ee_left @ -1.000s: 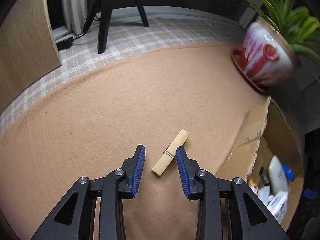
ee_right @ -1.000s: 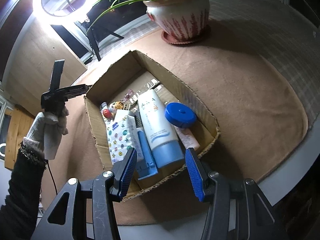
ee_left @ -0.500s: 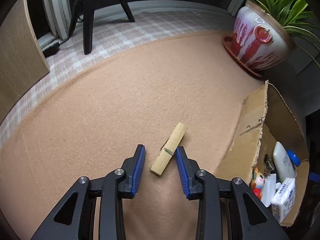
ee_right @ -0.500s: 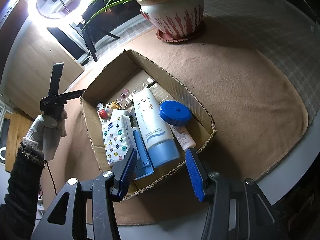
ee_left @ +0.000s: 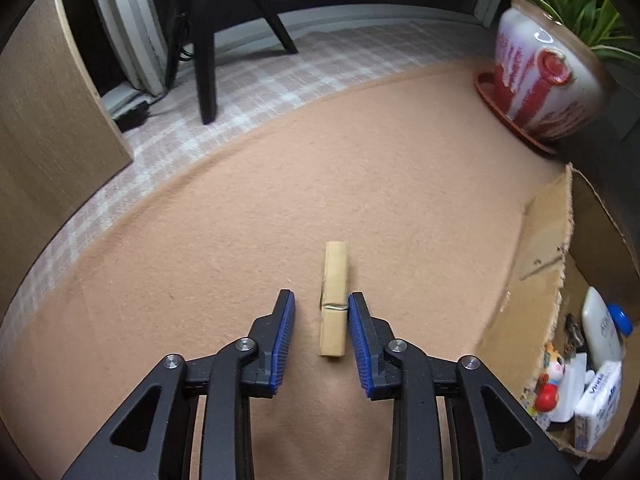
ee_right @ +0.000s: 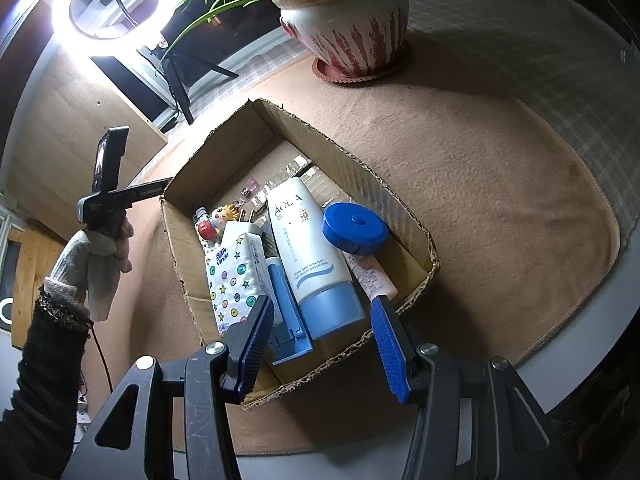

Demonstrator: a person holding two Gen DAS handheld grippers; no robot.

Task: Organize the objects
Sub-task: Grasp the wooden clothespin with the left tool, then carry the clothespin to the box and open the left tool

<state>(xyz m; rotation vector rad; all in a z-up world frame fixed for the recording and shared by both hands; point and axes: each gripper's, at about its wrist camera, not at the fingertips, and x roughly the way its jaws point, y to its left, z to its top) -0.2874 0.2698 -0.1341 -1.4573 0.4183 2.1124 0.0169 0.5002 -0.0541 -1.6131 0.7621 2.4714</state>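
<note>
Left tongs (ee_left: 321, 322) straddle the wooden clothespin (ee_left: 334, 300), lower centre of frame, flat on the worktop (ee_left: 360, 184) — pads released, gap visible on the left side. Right tongs (ee_right: 322, 330) released, empty — above the cardboard box (ee_right: 352, 160).

A home room: potted plant (ee_right: 344, 20), ring light (ee_right: 108, 4), felt-covered table (ee_left: 280, 200), box of toiletries (ee_right: 224, 184).
</note>
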